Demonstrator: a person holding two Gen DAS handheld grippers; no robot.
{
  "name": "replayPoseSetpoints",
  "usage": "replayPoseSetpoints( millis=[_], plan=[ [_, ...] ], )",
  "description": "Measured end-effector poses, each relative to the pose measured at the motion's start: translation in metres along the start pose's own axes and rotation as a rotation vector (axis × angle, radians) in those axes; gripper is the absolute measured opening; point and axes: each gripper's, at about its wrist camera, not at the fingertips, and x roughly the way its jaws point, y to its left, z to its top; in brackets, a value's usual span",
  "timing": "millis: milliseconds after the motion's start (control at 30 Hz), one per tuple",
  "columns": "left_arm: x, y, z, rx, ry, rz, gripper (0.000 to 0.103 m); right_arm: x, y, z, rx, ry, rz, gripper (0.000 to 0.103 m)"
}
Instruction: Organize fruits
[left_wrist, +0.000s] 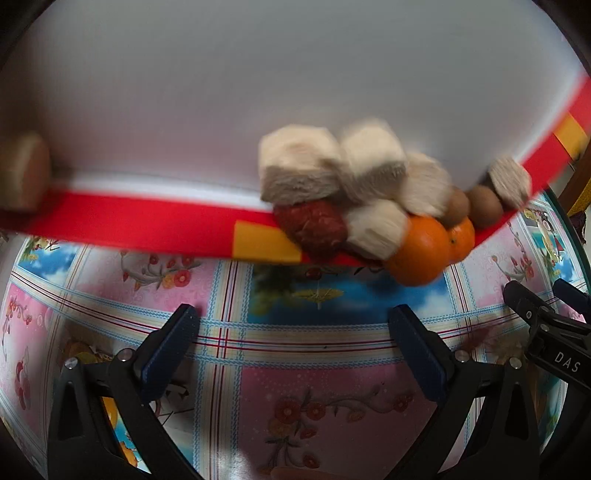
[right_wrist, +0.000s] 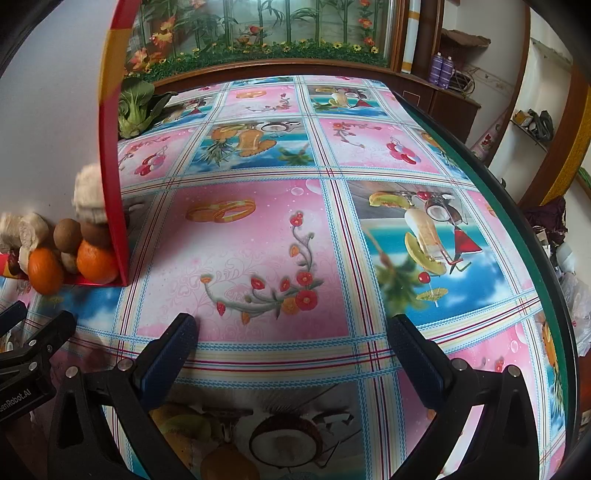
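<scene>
Left wrist, left tongs (left_wrist: 293, 325): black jaws with blue ribbed pads, apart, empty.
Left wrist, tray (left_wrist: 147, 221): white, red-rimmed, tilted; fuzzy beige blocks (left_wrist: 299, 170), bumpy red fruit (left_wrist: 314, 225), smooth oranges (left_wrist: 421, 251) piled at its low corner.
Right wrist, right tongs (right_wrist: 293, 325): apart, empty, over the glossy floral counter (right_wrist: 258, 229).
Right wrist, fruit: oranges (right_wrist: 96, 264) and round brown fruits (right_wrist: 67, 234) against the tray's red rim, left.

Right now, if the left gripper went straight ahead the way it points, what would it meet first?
Probably the red rim of the white tray, after a stretch of bare tablecloth. The left gripper is open and empty. The fruit pile, with its oranges, sits right of that line. Depth is uncertain in this fisheye view.
</scene>
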Motion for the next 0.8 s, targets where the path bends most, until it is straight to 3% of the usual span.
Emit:
replayPoseSetpoints(
  millis=[800],
  plan=[
    [0.0042,0.0054,0.0002,-0.001,0.001,-0.001,0.103,0.0003,0.0009,0.0004,0.000,0.002,0.001,0.103]
  ],
)
